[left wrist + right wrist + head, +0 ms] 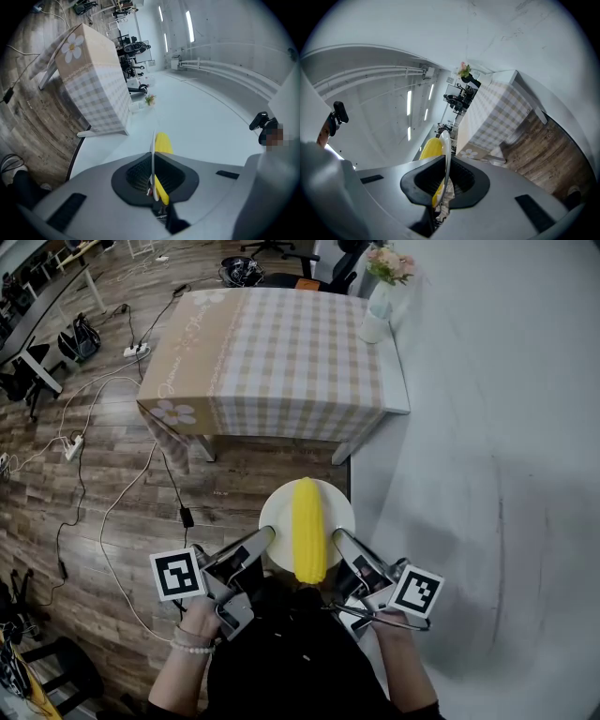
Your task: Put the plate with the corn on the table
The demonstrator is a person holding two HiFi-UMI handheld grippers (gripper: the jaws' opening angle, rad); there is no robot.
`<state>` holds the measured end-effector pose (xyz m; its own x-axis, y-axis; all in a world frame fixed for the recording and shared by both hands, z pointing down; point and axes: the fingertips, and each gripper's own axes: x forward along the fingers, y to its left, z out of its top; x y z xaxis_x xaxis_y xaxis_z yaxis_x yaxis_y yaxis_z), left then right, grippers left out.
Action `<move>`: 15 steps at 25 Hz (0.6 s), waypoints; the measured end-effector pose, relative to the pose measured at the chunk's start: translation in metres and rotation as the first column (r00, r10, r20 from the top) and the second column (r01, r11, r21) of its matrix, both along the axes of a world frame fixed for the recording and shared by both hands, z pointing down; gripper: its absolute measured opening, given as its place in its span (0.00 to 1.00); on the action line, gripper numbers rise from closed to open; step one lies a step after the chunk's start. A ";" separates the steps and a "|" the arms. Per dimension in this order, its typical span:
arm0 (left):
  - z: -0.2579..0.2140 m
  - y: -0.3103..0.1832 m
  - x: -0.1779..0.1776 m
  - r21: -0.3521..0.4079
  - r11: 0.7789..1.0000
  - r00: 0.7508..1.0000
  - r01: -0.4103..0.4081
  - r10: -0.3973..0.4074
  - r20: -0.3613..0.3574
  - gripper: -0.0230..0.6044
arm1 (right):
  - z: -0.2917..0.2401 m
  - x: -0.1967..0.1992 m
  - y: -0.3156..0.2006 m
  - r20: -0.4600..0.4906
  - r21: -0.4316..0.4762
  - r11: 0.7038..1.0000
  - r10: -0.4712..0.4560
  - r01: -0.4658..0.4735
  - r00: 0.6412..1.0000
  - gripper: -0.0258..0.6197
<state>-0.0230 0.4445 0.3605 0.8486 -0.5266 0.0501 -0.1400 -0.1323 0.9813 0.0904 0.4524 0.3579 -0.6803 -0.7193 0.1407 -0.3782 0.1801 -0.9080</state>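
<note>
A white plate [277,509] carries a yellow corn cob [308,526] and hangs in the air close to my body, above the wooden floor. My left gripper [269,536] is shut on the plate's left rim and my right gripper [337,538] is shut on its right rim. In the left gripper view the plate's edge [153,161] runs between the jaws with the corn [162,144] to its right. In the right gripper view the plate rim [446,154] sits between the jaws with the corn [431,148] behind it. The table [281,357] with a checked cloth stands ahead.
A pale vase with flowers [382,292] stands on the table's far right corner. A white wall [497,446] rises along the right. Cables and a power strip [73,446] lie on the wooden floor to the left. Chairs and desks stand farther back.
</note>
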 end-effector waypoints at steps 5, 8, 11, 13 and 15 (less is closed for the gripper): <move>0.001 -0.005 -0.014 0.004 1.000 1.000 -0.013 0.013 0.001 0.07 | 0.001 -0.014 -0.004 0.003 0.000 1.000 0.017 -0.017 1.000 0.12; 0.001 -0.006 -0.024 0.001 1.000 1.000 -0.022 0.022 0.001 0.07 | 0.001 -0.025 -0.004 0.005 0.004 1.000 0.026 -0.026 1.000 0.12; -0.002 -0.005 -0.034 0.018 0.999 0.999 -0.040 0.040 0.008 0.07 | 0.002 -0.033 -0.001 0.011 -0.001 0.999 0.047 -0.047 0.999 0.12; -0.002 -0.005 -0.041 0.026 0.998 0.998 -0.052 0.051 0.021 0.07 | 0.003 -0.040 0.000 0.016 -0.004 0.998 0.056 -0.056 0.998 0.12; -0.002 -0.005 -0.048 0.029 0.998 0.998 -0.059 0.058 0.024 0.07 | 0.002 -0.048 0.000 0.019 0.000 0.998 0.059 -0.059 0.998 0.12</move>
<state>-0.0712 0.4395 0.3582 0.8767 -0.4779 0.0549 -0.1536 -0.1700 0.9734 0.0427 0.4528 0.3600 -0.6390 -0.7584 0.1281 -0.3713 0.1583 -0.9149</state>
